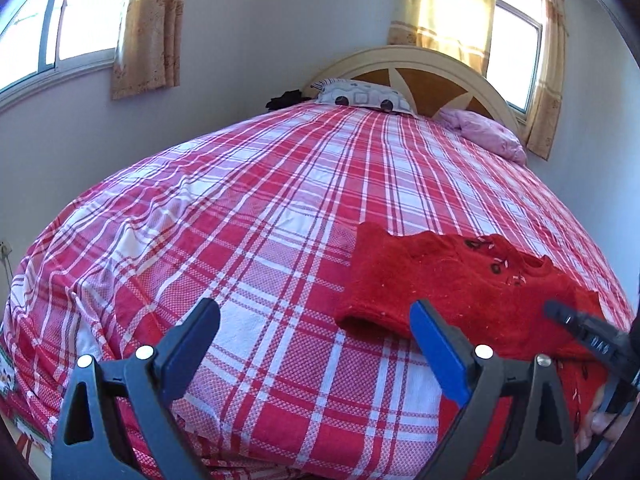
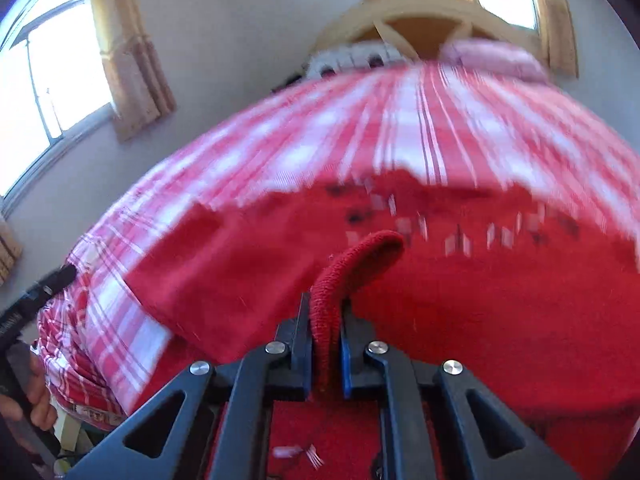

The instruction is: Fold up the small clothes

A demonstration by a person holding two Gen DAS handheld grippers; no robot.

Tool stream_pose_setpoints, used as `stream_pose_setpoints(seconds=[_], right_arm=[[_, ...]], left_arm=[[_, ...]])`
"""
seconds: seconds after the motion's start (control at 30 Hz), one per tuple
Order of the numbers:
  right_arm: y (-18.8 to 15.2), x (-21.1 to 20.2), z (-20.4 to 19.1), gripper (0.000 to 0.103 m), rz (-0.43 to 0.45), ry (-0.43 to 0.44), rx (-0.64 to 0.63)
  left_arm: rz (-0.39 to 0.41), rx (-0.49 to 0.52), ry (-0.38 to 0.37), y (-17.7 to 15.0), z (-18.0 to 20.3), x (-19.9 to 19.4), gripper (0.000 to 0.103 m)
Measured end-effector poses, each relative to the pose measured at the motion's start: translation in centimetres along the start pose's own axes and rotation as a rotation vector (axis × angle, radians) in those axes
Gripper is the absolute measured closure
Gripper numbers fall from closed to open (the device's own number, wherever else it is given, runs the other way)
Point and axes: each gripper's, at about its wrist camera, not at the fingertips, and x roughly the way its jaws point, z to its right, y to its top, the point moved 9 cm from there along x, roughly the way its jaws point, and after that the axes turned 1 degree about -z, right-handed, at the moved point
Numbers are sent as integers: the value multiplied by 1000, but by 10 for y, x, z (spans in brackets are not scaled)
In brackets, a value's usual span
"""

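Observation:
A small red knit sweater [image 1: 460, 280] with dark embroidered motifs lies on the plaid bed, near its front right. My left gripper [image 1: 316, 328] is open and empty, hovering over the bedspread just left of the sweater's folded edge. My right gripper [image 2: 326, 320] is shut on a ribbed edge of the red sweater [image 2: 460, 300], which sticks up between the pads. The right wrist view is motion-blurred. The right gripper also shows at the right edge of the left wrist view [image 1: 592, 332], over the sweater.
The bed has a red and white plaid cover [image 1: 240, 220]. A patterned pillow [image 1: 364, 96] and a pink pillow [image 1: 488, 132] lie by the headboard [image 1: 424, 68]. A wall with curtained windows runs along the bed's left side.

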Motion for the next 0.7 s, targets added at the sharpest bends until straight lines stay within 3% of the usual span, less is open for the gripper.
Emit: stream_pose_setpoints(seconds=[0.2, 0.33, 0.47, 0.7], right_arm=[[74, -59, -1, 93, 173, -3, -76], [100, -97, 28, 93, 253, -57, -100], [90, -108, 73, 93, 250, -102, -61], [24, -72, 143, 93, 112, -178, 65]], left_arm=[[23, 13, 8, 6, 2, -6, 5], [35, 30, 4, 8, 9, -8, 5], [22, 47, -1, 4, 18, -3, 5], [-10, 74, -21, -4, 36, 7, 5]])
